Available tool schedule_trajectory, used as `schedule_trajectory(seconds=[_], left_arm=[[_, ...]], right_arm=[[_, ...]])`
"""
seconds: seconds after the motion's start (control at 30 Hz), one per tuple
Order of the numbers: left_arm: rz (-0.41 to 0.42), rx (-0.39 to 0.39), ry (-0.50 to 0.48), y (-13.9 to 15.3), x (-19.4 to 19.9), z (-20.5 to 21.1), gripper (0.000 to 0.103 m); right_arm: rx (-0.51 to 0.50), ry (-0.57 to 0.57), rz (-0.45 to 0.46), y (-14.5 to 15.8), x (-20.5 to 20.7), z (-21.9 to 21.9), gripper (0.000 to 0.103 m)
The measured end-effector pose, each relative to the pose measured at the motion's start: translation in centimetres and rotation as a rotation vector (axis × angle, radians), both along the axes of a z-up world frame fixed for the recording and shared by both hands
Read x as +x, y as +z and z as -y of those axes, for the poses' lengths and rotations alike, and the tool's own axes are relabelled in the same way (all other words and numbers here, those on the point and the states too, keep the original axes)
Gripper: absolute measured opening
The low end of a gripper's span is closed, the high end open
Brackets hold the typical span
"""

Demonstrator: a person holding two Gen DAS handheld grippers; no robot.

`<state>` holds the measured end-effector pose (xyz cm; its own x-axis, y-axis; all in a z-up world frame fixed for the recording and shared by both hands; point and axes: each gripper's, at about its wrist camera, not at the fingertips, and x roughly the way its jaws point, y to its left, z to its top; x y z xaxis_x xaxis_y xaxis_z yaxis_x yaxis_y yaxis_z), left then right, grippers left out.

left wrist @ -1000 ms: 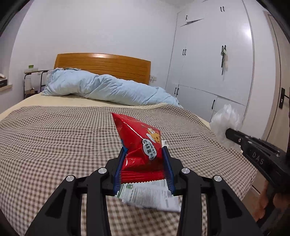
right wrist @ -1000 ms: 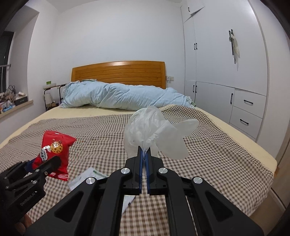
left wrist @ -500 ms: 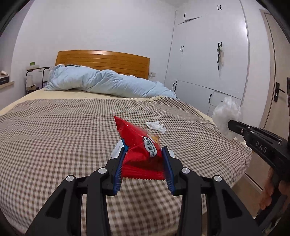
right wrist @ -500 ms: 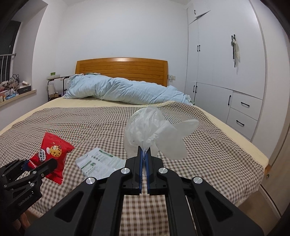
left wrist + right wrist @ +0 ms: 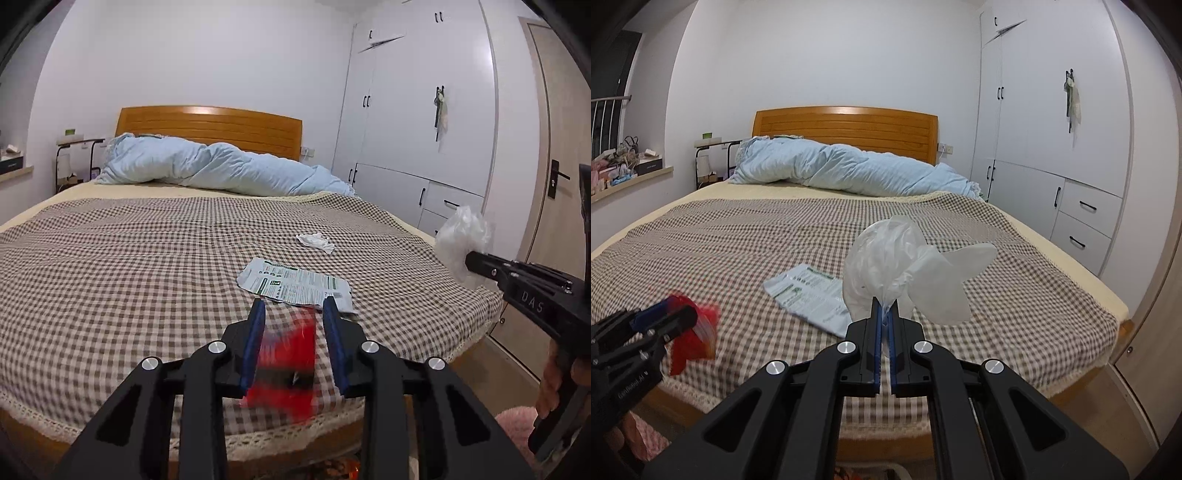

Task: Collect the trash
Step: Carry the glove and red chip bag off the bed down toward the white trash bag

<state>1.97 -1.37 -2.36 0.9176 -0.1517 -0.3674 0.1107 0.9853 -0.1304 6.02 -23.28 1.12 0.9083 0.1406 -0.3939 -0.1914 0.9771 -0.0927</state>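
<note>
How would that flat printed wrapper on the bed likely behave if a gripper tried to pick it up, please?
The wrapper lies nearly flat on the blanket, so pinching an edge may be awkward. It looks thin and creased, probably light and floppy, likely drooping once lifted.

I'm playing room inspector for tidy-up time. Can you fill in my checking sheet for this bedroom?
Surface: checked bedspread, flat.
Job's things: blurred red snack bag; printed wrapper and crumpled tissue lying on the bedspread.
Clutter: nothing seen.
Grippers: left gripper jaws apart, just been closing, snack bag between them with a gap at one pad; right gripper shut on white plastic bag.
Cables: nothing seen.
Surroundings: blue duvet, wooden headboard, white wardrobe.
</note>
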Motion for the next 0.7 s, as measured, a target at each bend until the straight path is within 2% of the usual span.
schedule_trajectory(seconds=[0.07, 0.13, 0.17, 0.2, 0.33, 0.43, 0.57, 0.7], left_arm=[[0.017, 0.006, -0.003, 0.0, -0.7, 0.1, 0.026], [0.019, 0.021, -0.004, 0.0, -0.9, 0.1, 0.015], [0.013, 0.019, -0.006, -0.2, -0.9, 0.0, 0.004], [-0.003, 0.012, -0.015, -0.4, -0.7, -0.2, 0.0], [-0.04, -0.03, -0.036, -1.0, -0.6, -1.3, 0.0], [-0.042, -0.013, -0.053, -1.3, -1.4, -1.5, 0.0], [-0.083, 0.0, -0.082, -2.5, -2.1, -1.7, 0.0], [-0.147, -0.006, -0.12, -4.2, -2.5, -1.7, 0.0]], right_arm=[[-0.001, 0.0, -0.014, -0.4, -0.4, 0.1, 0.003], [-0.003, -0.003, -0.032, -0.8, -0.6, 0.0, 0.003], [0.003, -0.005, -0.038, -0.9, -0.8, 0.0, 0.003], [0.009, -0.009, -0.039, -0.9, -1.1, 0.0, 0.003], [-0.003, -0.026, -0.026, -1.0, -2.8, 0.4, 0.003], [-0.011, -0.031, -0.041, -1.6, -3.8, 1.3, 0.003], [-0.016, -0.008, -0.124, -4.2, -4.8, 2.2, 0.003], [-0.018, 0.025, -0.25, -8.2, -5.3, 2.1, 0.003]])
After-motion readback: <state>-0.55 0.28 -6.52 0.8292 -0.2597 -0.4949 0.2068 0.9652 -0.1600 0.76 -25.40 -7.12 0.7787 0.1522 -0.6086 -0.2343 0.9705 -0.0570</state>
